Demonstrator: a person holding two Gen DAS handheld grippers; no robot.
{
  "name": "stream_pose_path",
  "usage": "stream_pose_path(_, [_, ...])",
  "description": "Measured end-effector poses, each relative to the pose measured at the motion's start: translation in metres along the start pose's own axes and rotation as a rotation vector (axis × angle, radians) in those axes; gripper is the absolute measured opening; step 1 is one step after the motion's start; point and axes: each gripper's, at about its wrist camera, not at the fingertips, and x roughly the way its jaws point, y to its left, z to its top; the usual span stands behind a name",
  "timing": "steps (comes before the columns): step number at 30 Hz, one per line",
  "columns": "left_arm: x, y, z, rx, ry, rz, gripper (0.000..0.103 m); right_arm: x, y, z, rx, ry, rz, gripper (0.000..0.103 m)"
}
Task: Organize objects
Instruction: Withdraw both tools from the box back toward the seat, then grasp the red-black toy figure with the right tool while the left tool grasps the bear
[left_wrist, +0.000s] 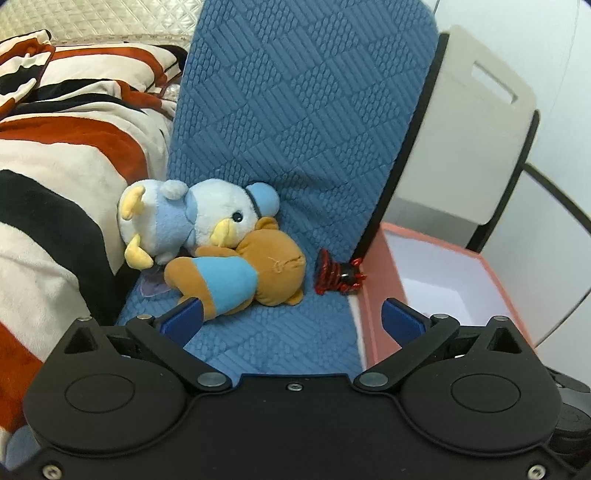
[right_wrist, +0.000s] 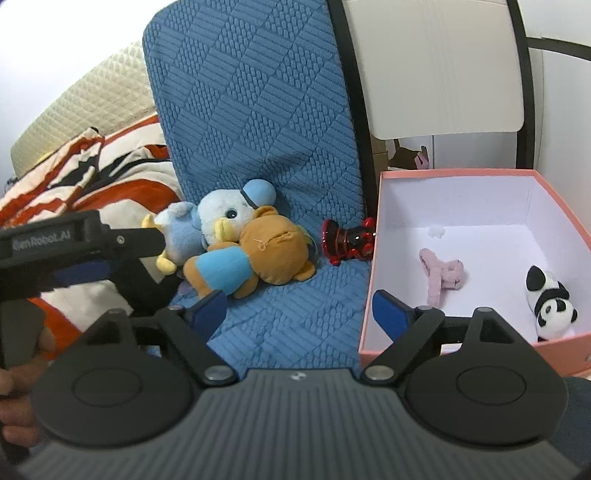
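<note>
A brown plush bear in a light blue shirt (left_wrist: 240, 277) (right_wrist: 255, 258) lies on the blue quilted mat (left_wrist: 295, 129) (right_wrist: 258, 110), against a white and blue plush duck (left_wrist: 192, 218) (right_wrist: 218, 218). A red and black toy (left_wrist: 338, 273) (right_wrist: 347, 240) lies beside the pink box (left_wrist: 380, 288) (right_wrist: 369, 332). The box holds a plush panda (right_wrist: 552, 299) and a pink plush piece (right_wrist: 441, 275). My left gripper (left_wrist: 293, 319) is open and empty, just short of the bear; it also shows in the right wrist view (right_wrist: 79, 275). My right gripper (right_wrist: 299, 312) is open and empty, over the mat by the box's left wall.
A striped orange, black and cream blanket (left_wrist: 55, 166) (right_wrist: 110, 166) lies left of the mat. A cream quilted headboard (left_wrist: 92, 18) (right_wrist: 92, 99) is behind it. A white panel with a black frame (left_wrist: 480, 129) (right_wrist: 443, 66) stands behind the box.
</note>
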Motion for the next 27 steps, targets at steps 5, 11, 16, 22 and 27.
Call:
stream_pose_path(5, [0.023,0.01,0.014,-0.009,0.021,-0.003,0.103,0.023,0.005,0.005,-0.025,-0.019,0.002,0.087])
stream_pose_path(11, [0.055,0.02,0.03,-0.011,0.053,0.014,0.103,0.054,0.01,0.018,-0.029,-0.034,0.012,0.087])
stream_pose_path(16, [0.091,0.028,0.037,-0.003,0.109,0.033,0.103,0.084,0.012,0.028,-0.025,-0.01,0.009,0.085])
stream_pose_path(22, [0.131,0.032,0.046,0.018,0.171,0.051,0.103,0.113,0.013,0.037,-0.04,0.03,-0.004,0.076])
stream_pose_path(27, [0.154,0.036,0.054,0.028,0.194,0.064,0.103,0.134,0.009,0.045,-0.027,0.055,-0.017,0.075])
